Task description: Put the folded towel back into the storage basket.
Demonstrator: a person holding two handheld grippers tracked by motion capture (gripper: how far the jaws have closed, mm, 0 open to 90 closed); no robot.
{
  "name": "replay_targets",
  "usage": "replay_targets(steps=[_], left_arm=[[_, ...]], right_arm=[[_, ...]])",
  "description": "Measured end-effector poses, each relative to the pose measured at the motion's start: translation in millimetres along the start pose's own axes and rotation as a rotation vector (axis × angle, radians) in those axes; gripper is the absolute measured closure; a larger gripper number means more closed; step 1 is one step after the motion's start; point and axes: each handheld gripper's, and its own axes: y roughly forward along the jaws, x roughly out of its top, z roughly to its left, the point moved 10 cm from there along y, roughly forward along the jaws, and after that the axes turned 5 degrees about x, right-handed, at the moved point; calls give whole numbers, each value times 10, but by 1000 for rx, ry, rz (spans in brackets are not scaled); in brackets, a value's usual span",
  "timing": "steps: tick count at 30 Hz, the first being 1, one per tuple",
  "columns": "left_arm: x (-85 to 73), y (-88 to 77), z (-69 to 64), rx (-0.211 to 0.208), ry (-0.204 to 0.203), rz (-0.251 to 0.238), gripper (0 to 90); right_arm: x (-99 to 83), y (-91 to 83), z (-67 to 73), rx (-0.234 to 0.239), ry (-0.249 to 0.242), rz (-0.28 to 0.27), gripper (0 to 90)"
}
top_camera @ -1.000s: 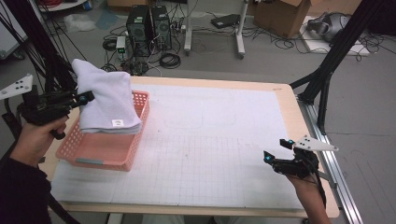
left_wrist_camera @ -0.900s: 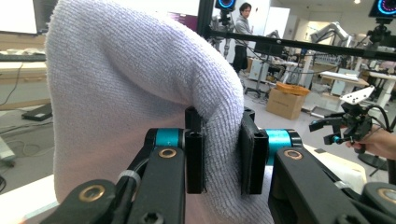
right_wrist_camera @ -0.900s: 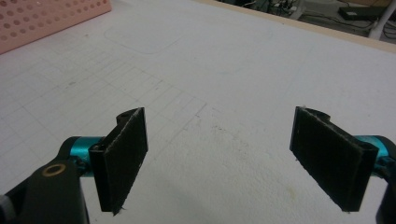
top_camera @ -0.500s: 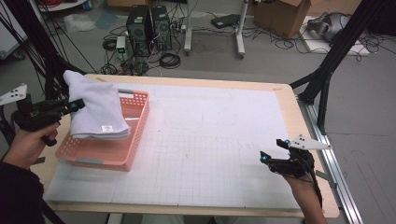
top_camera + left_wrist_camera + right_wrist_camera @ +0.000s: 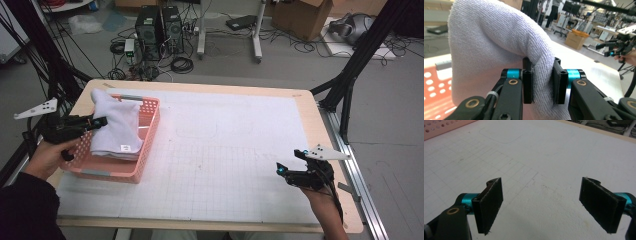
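fingers of the left gripper (image 5: 543, 83) are clenched on a fold of the white towel (image 5: 491, 50); in the left gripper view the cloth is pinched between the two black pads and bulges up and over them. seen from the high view, the left gripper (image 5: 97, 121) points level toward the pink basket (image 5: 145, 150), and the towel (image 5: 116, 127) hangs off its tips, draped down into the basket with a small label near its lower edge. so the towel lies straight ahead of and below these fingers, its long axis running from the pinched top corner down into the basket, which sits right under the load.

the right gripper (image 5: 280, 168) rests well apart, near the opposite corner of the tabletop (image 5: 235, 145); its fingers (image 5: 490, 205) are spread wide with nothing between them, just bare gridded sheet ahead. the left hand is plainly the nearer one, and the coming move looks to be a matter of lowering and letting go.

the tabletop is a pale board covered by a white grid mat. beyond it the floor carries computer towers (image 5: 160, 27), cables and cardboard boxes (image 5: 300, 17).
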Motion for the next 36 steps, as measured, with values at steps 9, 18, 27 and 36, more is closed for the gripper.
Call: replay_targets(steps=[9, 18, 27, 36], left_arm=[[-138, 55, 152, 65, -34, 88, 743], [-204, -6, 264, 159, -109, 156, 669], [-184, -170, 359, 284, -133, 176, 507], [86, -431, 433, 423, -124, 58, 397]], right_arm=[[-22, -1, -14, -4, 5, 3, 180], [-6, 40, 24, 8, -1, 2, 181], [-1, 30, 28, 13, -4, -5, 180], [22, 14, 39, 18, -7, -15, 181]])
